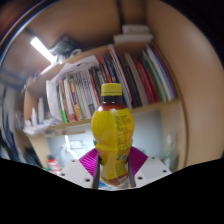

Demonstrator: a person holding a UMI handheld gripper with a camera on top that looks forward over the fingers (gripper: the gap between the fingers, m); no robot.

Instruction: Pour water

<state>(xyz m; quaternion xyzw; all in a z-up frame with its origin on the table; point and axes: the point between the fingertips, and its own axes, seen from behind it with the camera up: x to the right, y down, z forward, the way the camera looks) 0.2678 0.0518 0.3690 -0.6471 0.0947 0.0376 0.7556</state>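
A yellow bottle (112, 135) with a dark cap and a printed label stands upright between my fingers, lifted in front of the bookshelf. My gripper (112, 172) is shut on the bottle's lower part, with the magenta pads (89, 160) pressed against both of its sides. The bottle's base is hidden below the fingers. No cup or other vessel shows in the gripper view.
A wooden bookshelf (150, 104) full of upright books (105, 85) fills the background. A lit ceiling lamp (42, 48) shines beyond the shelf's upper left. A pale shelf board (68, 127) runs behind the bottle.
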